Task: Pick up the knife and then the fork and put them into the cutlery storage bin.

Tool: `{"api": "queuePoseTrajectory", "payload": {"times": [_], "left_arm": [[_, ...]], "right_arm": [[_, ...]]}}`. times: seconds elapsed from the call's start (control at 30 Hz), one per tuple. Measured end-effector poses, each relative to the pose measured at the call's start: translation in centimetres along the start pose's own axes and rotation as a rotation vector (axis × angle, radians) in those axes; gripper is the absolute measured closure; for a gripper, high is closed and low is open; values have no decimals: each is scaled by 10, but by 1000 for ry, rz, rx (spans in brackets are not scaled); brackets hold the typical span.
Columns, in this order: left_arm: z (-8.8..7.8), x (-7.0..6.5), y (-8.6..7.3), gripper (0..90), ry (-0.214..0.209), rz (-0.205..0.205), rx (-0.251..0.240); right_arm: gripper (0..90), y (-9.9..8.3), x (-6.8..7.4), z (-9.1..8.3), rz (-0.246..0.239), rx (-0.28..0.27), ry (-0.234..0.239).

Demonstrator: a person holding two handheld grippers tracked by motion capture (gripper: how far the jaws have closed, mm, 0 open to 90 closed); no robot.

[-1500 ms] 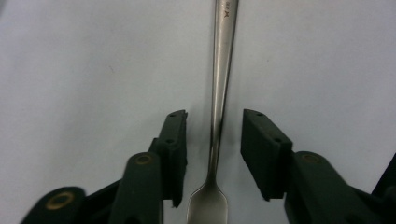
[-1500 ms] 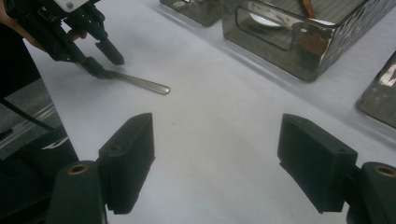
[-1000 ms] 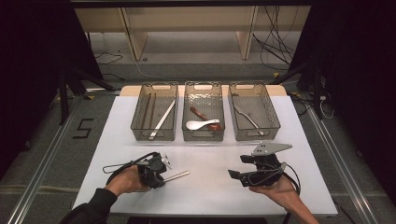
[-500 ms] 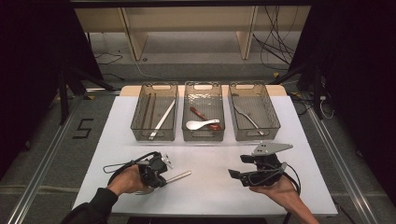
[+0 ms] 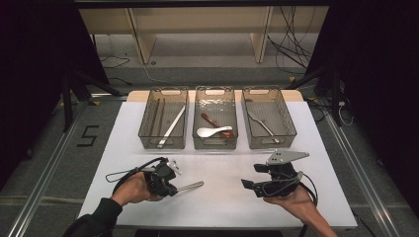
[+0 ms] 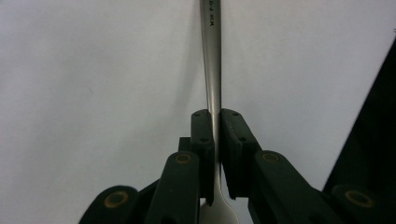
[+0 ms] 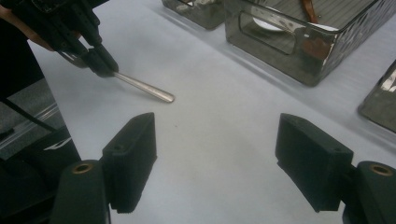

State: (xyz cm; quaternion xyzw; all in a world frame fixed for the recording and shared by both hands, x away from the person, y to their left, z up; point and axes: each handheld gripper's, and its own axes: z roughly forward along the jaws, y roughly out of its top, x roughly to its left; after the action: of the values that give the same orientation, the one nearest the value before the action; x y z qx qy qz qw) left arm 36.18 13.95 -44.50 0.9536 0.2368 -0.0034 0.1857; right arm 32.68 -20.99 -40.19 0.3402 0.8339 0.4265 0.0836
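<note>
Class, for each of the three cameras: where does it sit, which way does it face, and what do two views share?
High view: above the table, facing down on three bins; both forearms show.
Left gripper view: on the left gripper, looking along its jaws, shut on a metal utensil.
Right gripper view: on the right gripper, jaws open, facing the left gripper.
Shared: the utensil.

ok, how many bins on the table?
3, in a row at the table's far side: left bin, middle bin, right bin. None seems hidden.
</note>
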Motion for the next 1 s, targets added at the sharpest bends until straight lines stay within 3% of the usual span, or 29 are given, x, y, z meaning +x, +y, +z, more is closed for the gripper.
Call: {"api": "queuePoseTrajectory", "payload": {"times": [0.23, 0.47, 0.8, 1.0], "left_arm": [[-6, -7, 5, 837, -25, 18, -26], [-12, -19, 14, 836, -50, 49, -45], [-17, -38, 27, 836, -81, 98, -71], [-21, -46, 32, 836, -106, 125, -84]], "right_arm": [[299, 2, 5, 3, -13, -1, 14], [300, 8, 20, 16, -58, 13, 67], [299, 13, 53, 44, -185, 80, 137], [299, 13, 67, 57, -257, 121, 156]]}}
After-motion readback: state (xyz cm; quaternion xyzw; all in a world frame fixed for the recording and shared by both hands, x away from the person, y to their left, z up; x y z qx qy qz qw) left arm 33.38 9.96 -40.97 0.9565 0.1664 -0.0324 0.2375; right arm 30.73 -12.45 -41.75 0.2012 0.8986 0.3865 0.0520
